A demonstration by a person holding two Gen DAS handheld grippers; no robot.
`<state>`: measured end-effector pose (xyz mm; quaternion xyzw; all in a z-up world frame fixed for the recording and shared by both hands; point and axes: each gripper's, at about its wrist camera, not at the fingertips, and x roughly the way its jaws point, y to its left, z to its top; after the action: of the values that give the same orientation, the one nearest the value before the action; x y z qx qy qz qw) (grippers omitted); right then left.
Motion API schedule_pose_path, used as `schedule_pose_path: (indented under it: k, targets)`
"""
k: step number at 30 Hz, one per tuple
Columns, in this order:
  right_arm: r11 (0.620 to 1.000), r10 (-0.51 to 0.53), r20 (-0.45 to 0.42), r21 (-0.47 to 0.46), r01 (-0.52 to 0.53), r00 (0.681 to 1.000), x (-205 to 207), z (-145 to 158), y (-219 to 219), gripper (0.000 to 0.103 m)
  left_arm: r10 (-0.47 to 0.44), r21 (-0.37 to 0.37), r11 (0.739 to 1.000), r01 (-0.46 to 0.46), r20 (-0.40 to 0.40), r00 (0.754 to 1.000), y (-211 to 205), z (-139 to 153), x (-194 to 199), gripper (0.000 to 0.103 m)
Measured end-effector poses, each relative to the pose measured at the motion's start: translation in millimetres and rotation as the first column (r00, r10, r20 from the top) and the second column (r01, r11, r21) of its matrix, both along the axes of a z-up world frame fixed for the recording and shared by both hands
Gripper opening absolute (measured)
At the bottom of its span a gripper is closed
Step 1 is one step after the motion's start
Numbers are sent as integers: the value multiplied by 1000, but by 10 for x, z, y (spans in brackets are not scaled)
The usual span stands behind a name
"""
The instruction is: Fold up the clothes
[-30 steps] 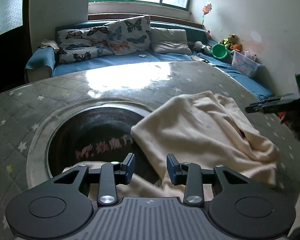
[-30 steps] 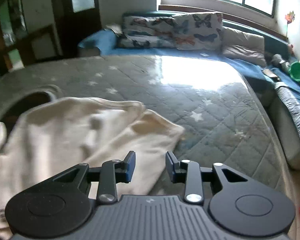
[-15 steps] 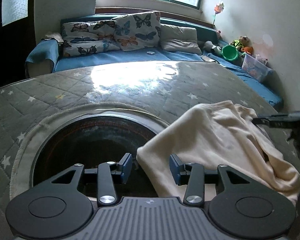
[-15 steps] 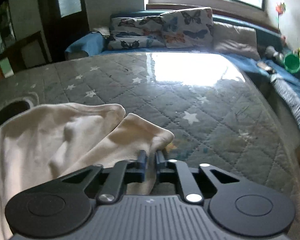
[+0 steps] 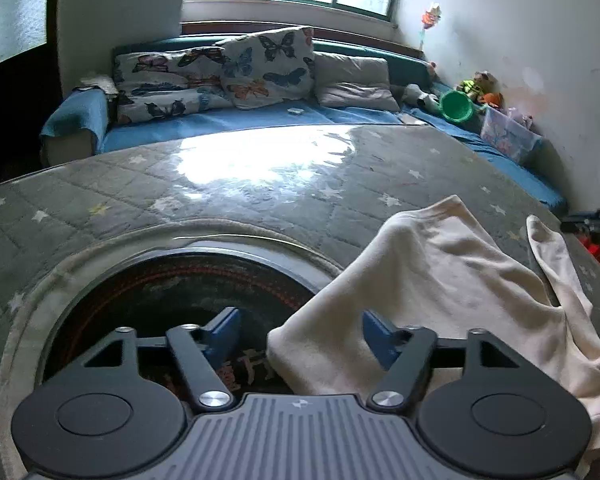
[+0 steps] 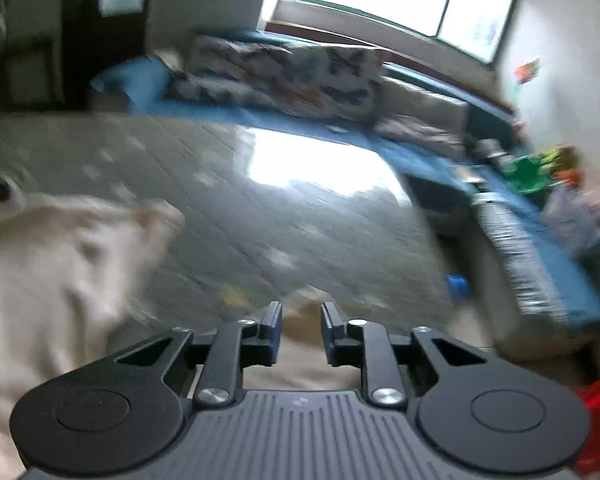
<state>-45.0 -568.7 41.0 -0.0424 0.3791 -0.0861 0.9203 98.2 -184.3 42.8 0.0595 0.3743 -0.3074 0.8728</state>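
A cream garment point(image 5: 440, 280) lies crumpled on the grey star-quilted table cover point(image 5: 260, 184), its near-left corner hanging over a round dark opening point(image 5: 172, 300). My left gripper point(image 5: 298, 334) hovers over that corner. Its jaws are wide and still opening, the corner lies between them, and the pads do not press on it. The right wrist view is blurred by motion. There the garment point(image 6: 48, 272) spreads at the left, and a fold of it point(image 6: 300, 316) sits between the fingers of my right gripper point(image 6: 302, 322), whose jaws stand narrowly apart and are opening.
The round opening has a pale rim point(image 5: 228, 230). Behind the table runs a blue sofa point(image 5: 220, 120) with butterfly cushions point(image 5: 268, 68). A green basin point(image 5: 456, 106) and a clear box point(image 5: 504, 136) sit by the right wall. Something red point(image 6: 596, 408) is at the lower right.
My left gripper came lower over the opening and its jaws spread wider around the garment's corner. My right gripper shut on the garment's edge, then parted again, and its view swung and blurred.
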Motion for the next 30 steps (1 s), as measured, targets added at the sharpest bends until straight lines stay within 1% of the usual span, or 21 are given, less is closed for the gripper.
schedule_pose_path:
  k: [4,6,9,11,12,13,14,16,18,21,22,24,27,29,30]
  targets:
    - [983,83,11,163,-83,997,190,18,177,28,-26,-3,1000,26,12,1000,-71,-24,5,70]
    - [971,117,10,211,-116,993,235,24,256,28,-47,2,999,47,14,999,-119,-51,6,61]
    - [960,162,19,231,-162,987,341,12,405,28,-67,14,998,67,22,998,-180,-88,6,49]
    - [954,187,22,235,-187,982,398,19,503,29,-80,15,997,80,29,996,-209,-107,14,30]
    - [953,194,22,232,-194,981,432,10,543,29,-86,11,996,86,30,996,-219,-111,15,22]
    - [952,201,18,233,-200,979,439,10,569,30,-91,6,996,90,31,995,-230,-112,13,9]
    - [950,206,15,238,-204,978,464,-1,585,30,-95,-1,995,95,40,995,-236,-101,-5,7]
    - [949,211,16,238,-209,977,478,-8,606,30,-130,-9,991,132,85,988,-249,-41,-104,6]
    - [949,203,23,242,-202,979,505,-1,595,30,-192,-5,981,195,151,970,-307,37,-295,5]
    - [950,184,35,251,-187,982,525,18,558,30,-293,5,954,299,205,934,-446,96,-584,5]
    - [950,179,38,254,-183,983,527,24,549,30,-328,10,943,333,212,921,-499,88,-670,5]
    - [950,170,44,259,-175,985,530,35,529,30,-413,25,909,417,204,888,-607,48,-837,6]
    - [950,167,52,259,-175,985,543,49,530,32,-502,38,863,503,159,850,-740,-34,-987,8]
    - [950,167,56,257,-175,984,552,50,530,34,-536,37,843,537,154,830,-758,-40,-1055,12]
    - [950,167,56,256,-175,984,556,49,528,35,-545,31,836,548,161,823,-742,-22,-1079,13]
